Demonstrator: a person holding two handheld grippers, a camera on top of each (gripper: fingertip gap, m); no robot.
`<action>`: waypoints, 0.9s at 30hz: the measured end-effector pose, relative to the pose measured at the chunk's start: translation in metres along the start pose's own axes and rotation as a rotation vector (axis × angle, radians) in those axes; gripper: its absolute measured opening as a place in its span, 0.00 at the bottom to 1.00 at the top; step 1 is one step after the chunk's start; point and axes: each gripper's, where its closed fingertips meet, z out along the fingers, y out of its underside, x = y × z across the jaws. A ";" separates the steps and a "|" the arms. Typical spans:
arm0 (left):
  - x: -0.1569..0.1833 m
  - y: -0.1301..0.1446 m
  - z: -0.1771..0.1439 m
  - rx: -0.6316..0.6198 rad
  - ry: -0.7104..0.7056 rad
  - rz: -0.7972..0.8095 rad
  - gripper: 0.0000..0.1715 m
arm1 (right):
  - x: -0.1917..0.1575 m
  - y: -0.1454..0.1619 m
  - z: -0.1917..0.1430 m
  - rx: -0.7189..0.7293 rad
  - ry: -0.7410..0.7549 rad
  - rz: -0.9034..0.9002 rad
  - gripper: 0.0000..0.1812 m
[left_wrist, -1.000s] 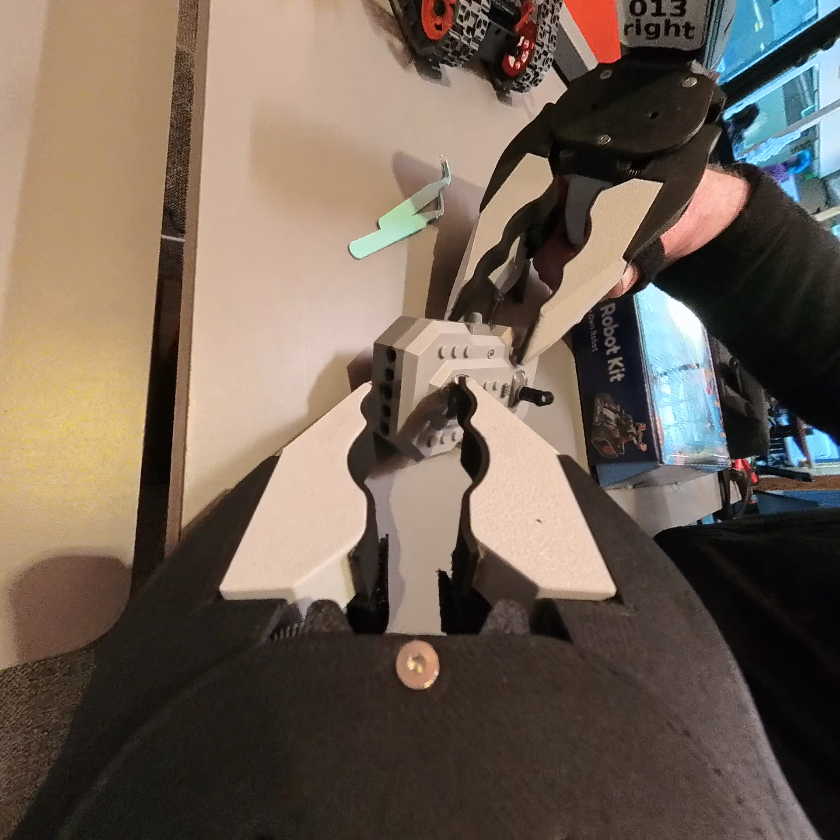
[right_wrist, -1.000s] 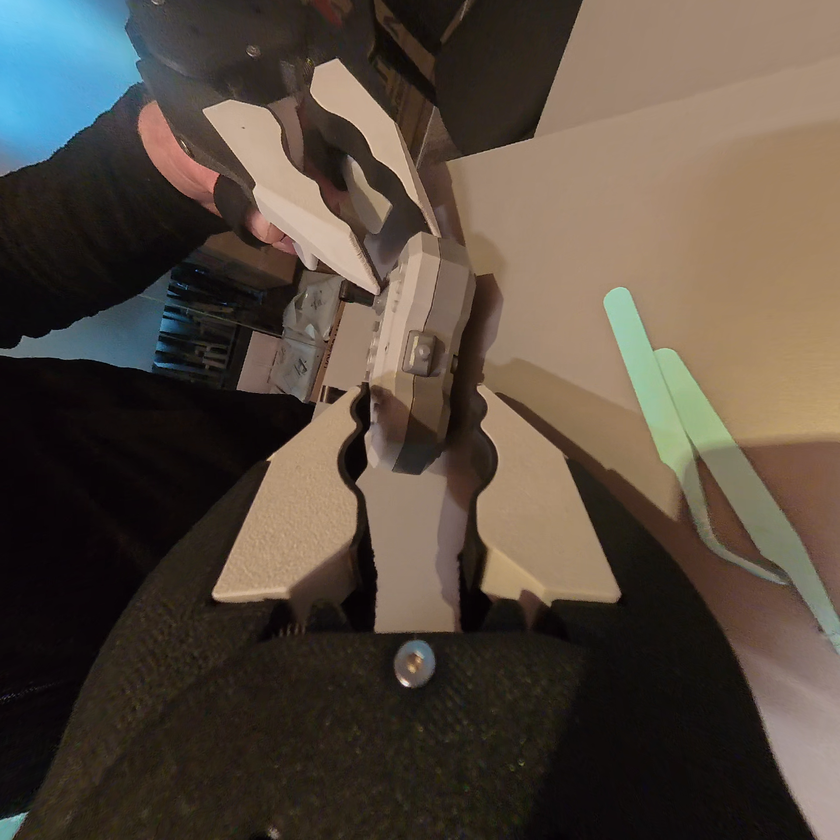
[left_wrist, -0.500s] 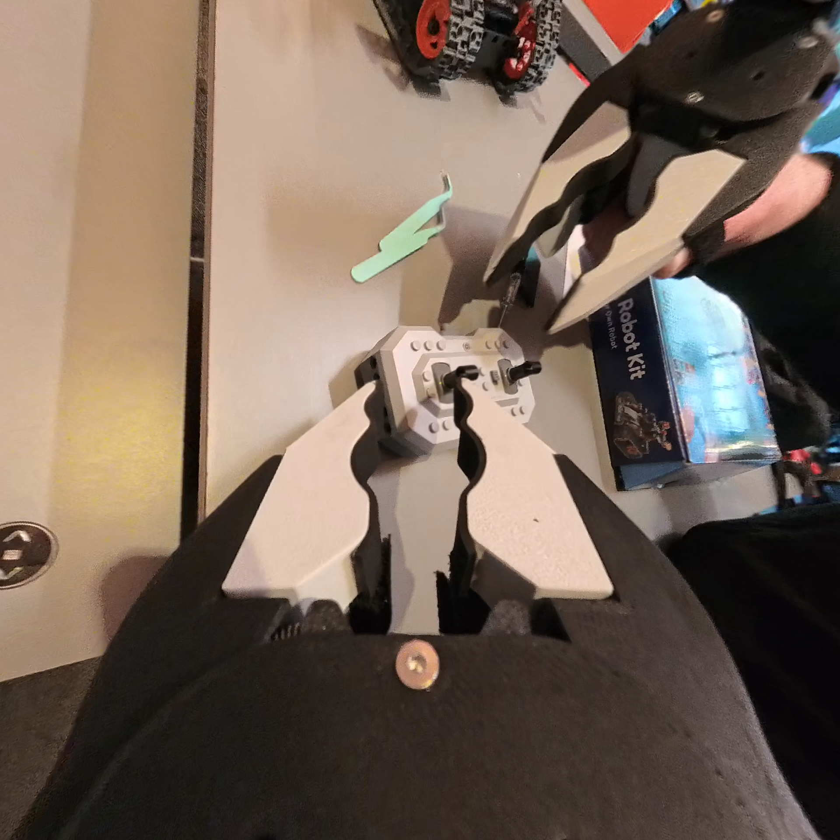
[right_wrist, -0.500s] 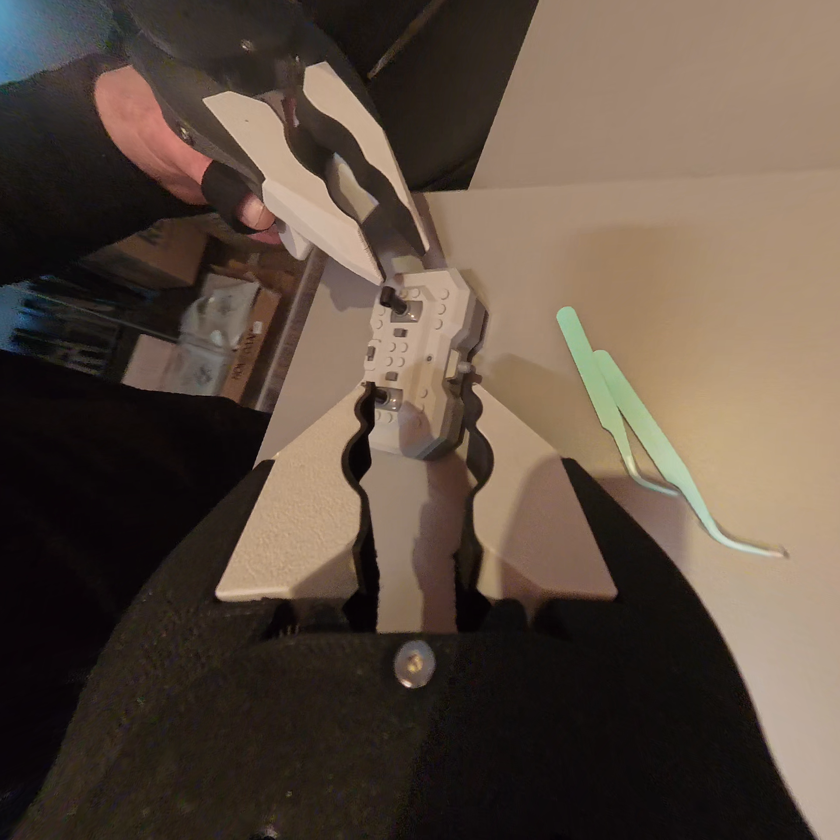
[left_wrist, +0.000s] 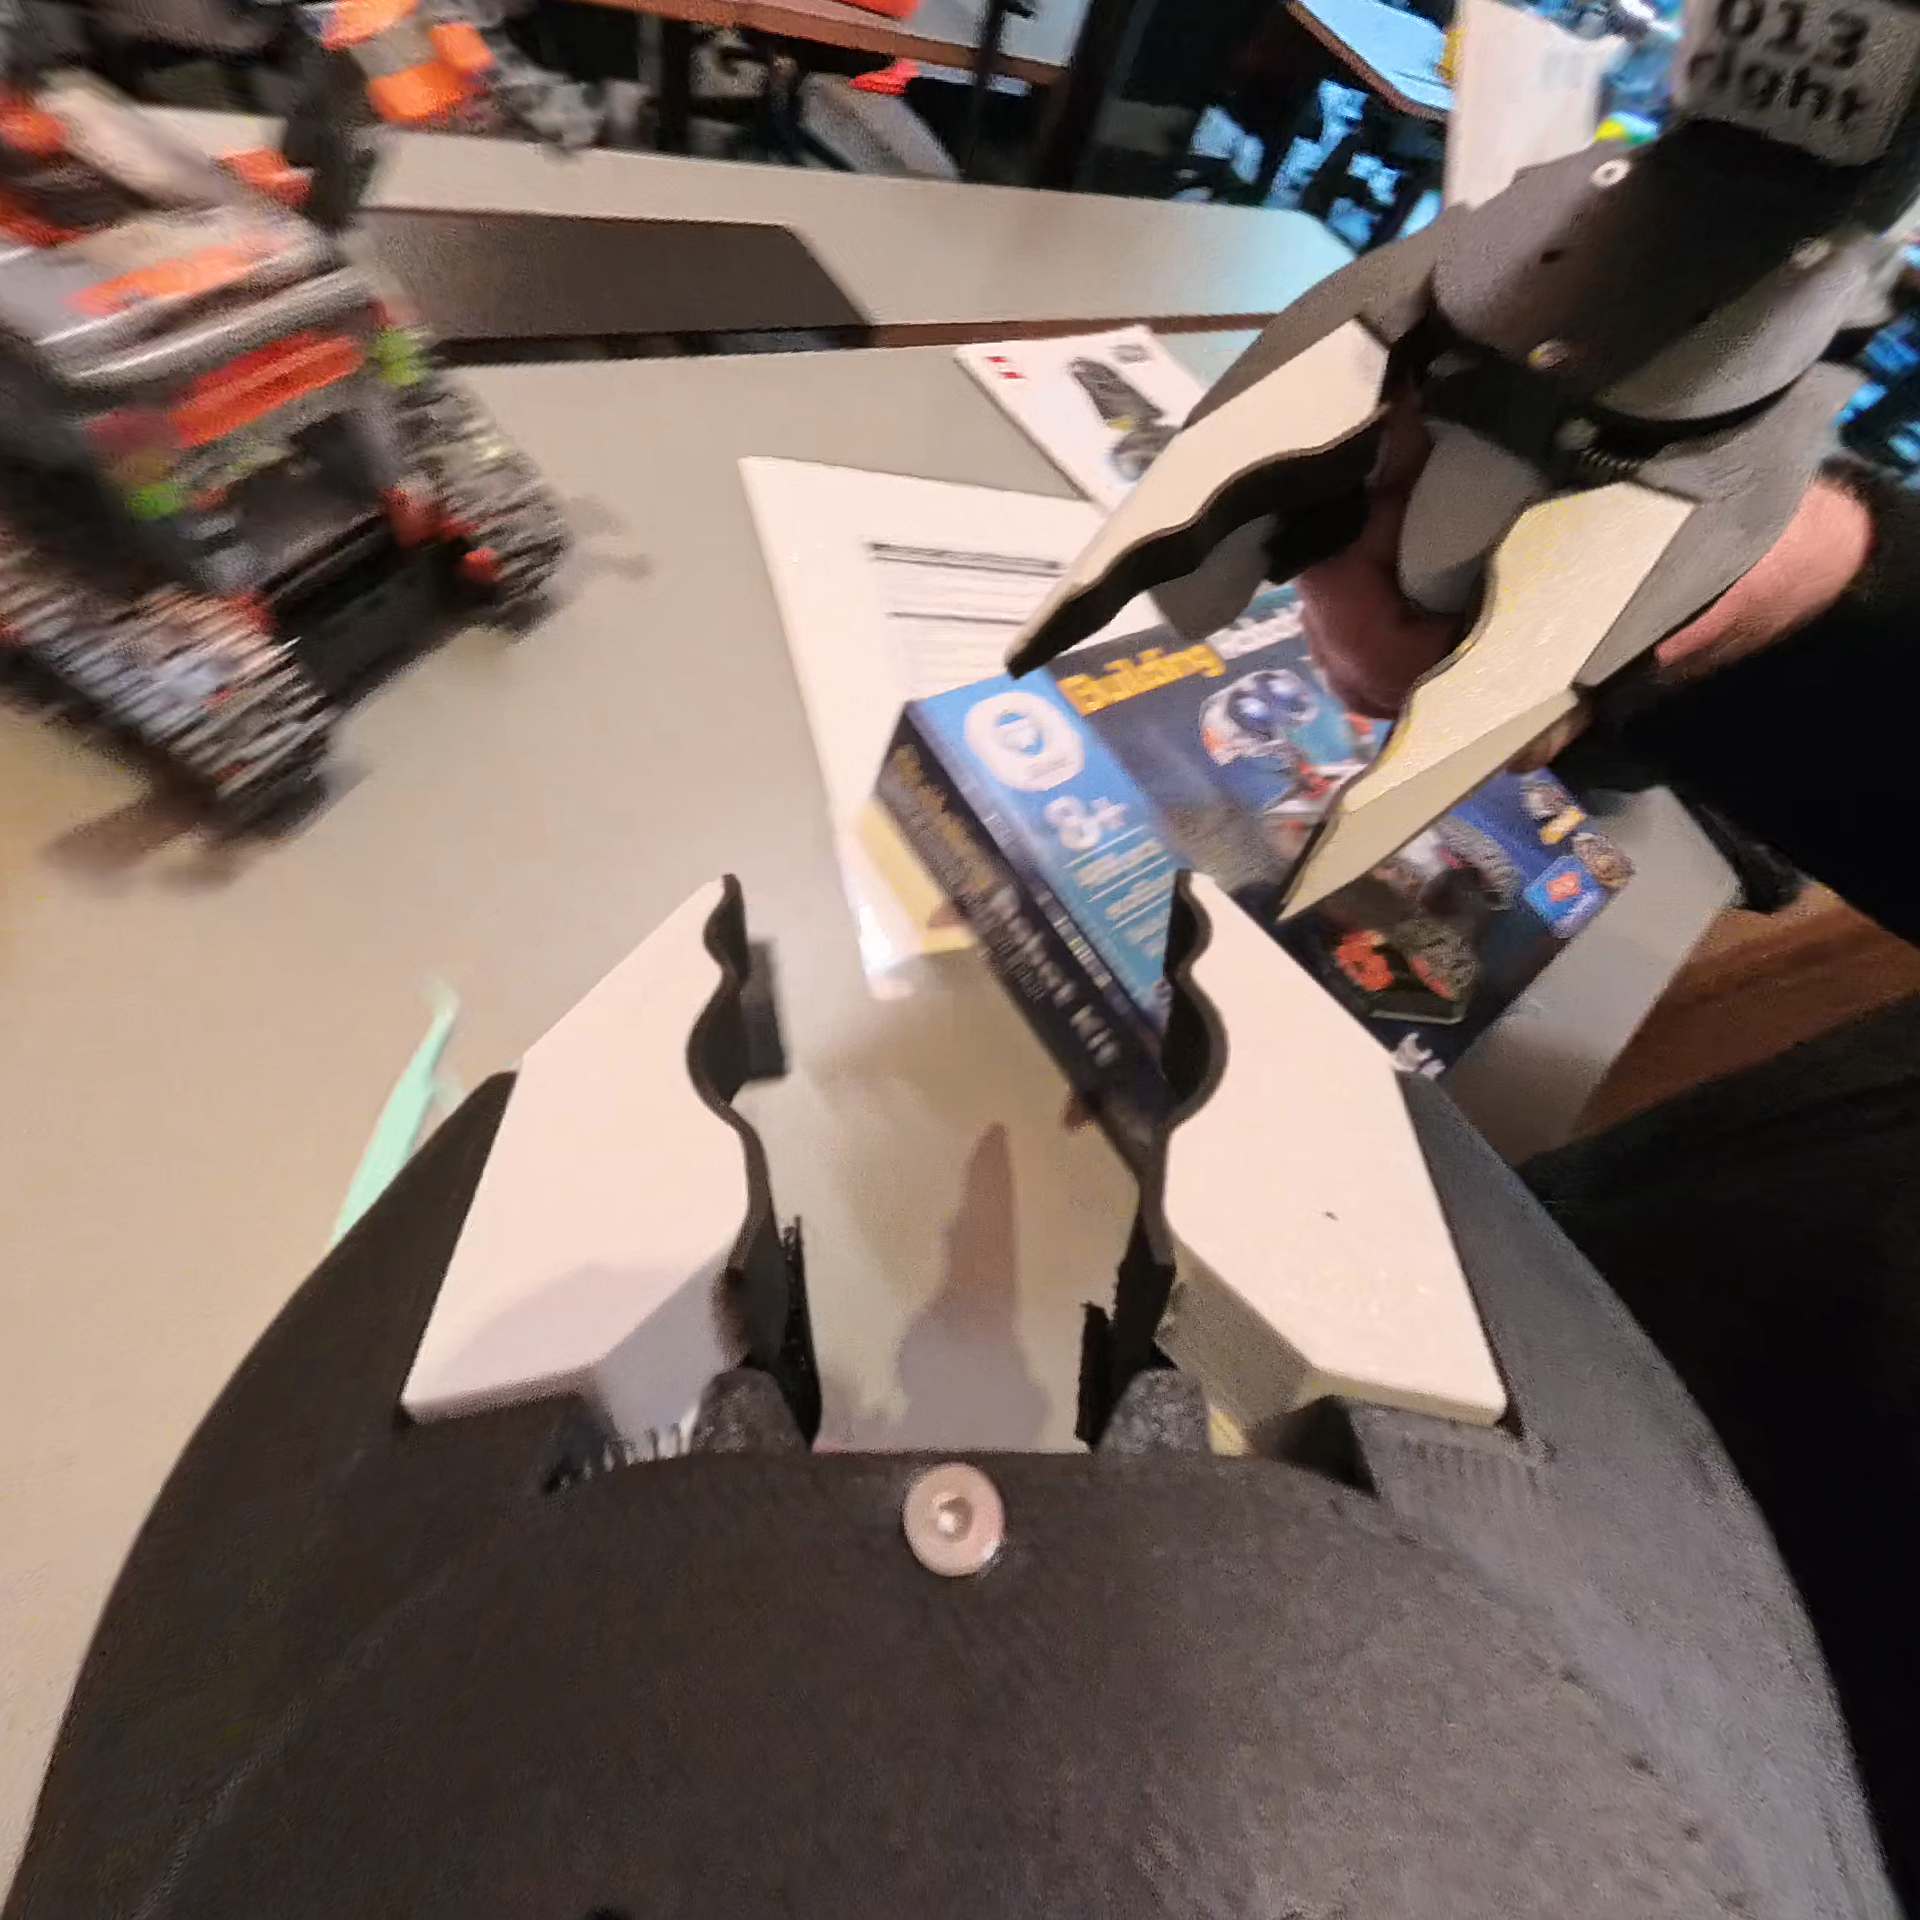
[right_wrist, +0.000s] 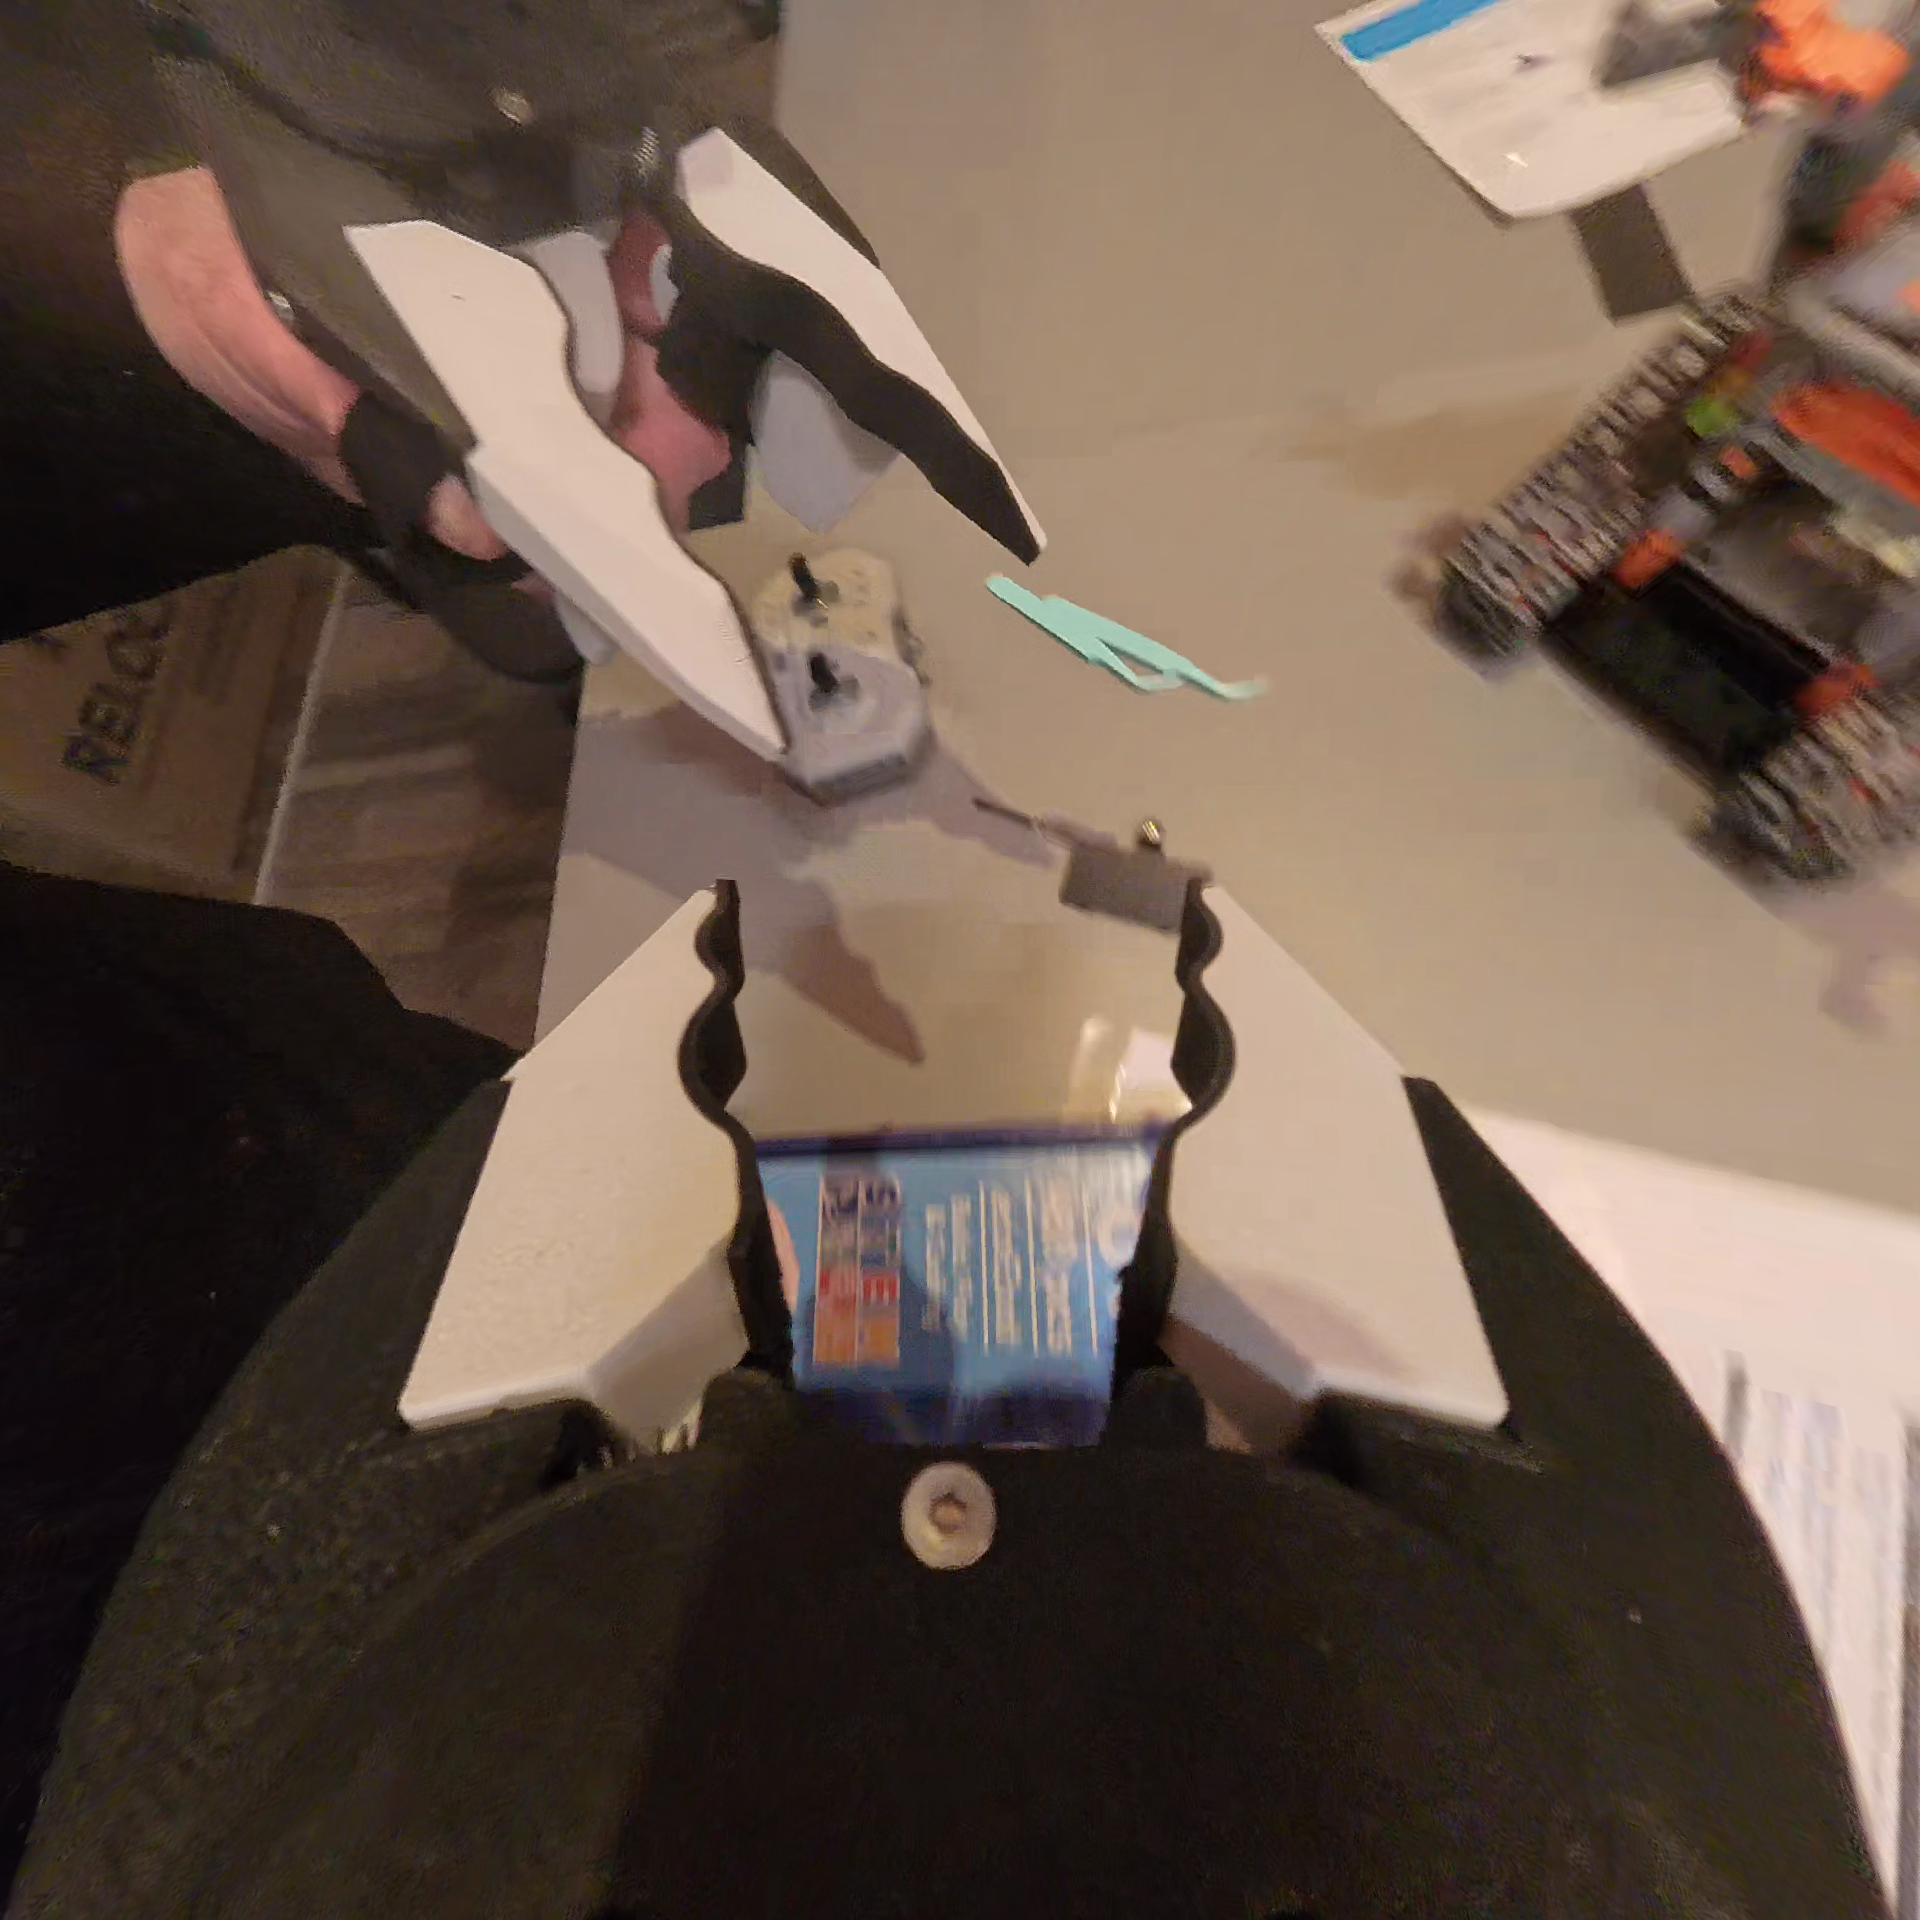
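Observation:
A grey block with two black pegs (right_wrist: 847, 681) lies on the grey table (right_wrist: 1247, 364), partly behind a finger of my left gripper (right_wrist: 899, 644). That gripper hovers over it, open and holding nothing. In its own view my left gripper (left_wrist: 956, 894) is wide open with only table between the fingers; the block does not show there. My right gripper (right_wrist: 958, 894) is also wide open and holds nothing, above a blue printed box (right_wrist: 956, 1278). It also shows in the left wrist view (left_wrist: 1158, 779), raised over that box (left_wrist: 1143, 790).
Mint-green tweezers (right_wrist: 1122, 644) lie beyond the block. A small grey part (right_wrist: 1122, 885) lies near my right fingertip. A blurred tracked robot model (right_wrist: 1714, 582) stands to the right. Printed sheets (left_wrist: 914, 582) lie under the box. A cardboard box (right_wrist: 135, 707) sits below the table edge. My left gripper's tips are some 20 cm from the blurred tracked robot model (right_wrist: 1714, 582). Look for it in the left wrist view (left_wrist: 277, 576) too.
Both grippers were shut on the grey block a second ago. The right one let go first, then both opened wide and lifted away; the block now lies on the table.

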 end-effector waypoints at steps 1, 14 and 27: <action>0.015 -0.005 0.014 -0.007 0.047 0.015 0.47 | 0.005 0.010 -0.013 0.006 0.049 0.024 0.47; 0.126 -0.009 0.154 -0.151 0.137 0.174 0.65 | 0.047 0.142 -0.141 -0.047 0.454 0.217 0.67; 0.116 0.024 0.212 -0.247 -0.267 0.083 0.74 | 0.069 0.205 -0.143 -0.117 0.411 0.108 0.79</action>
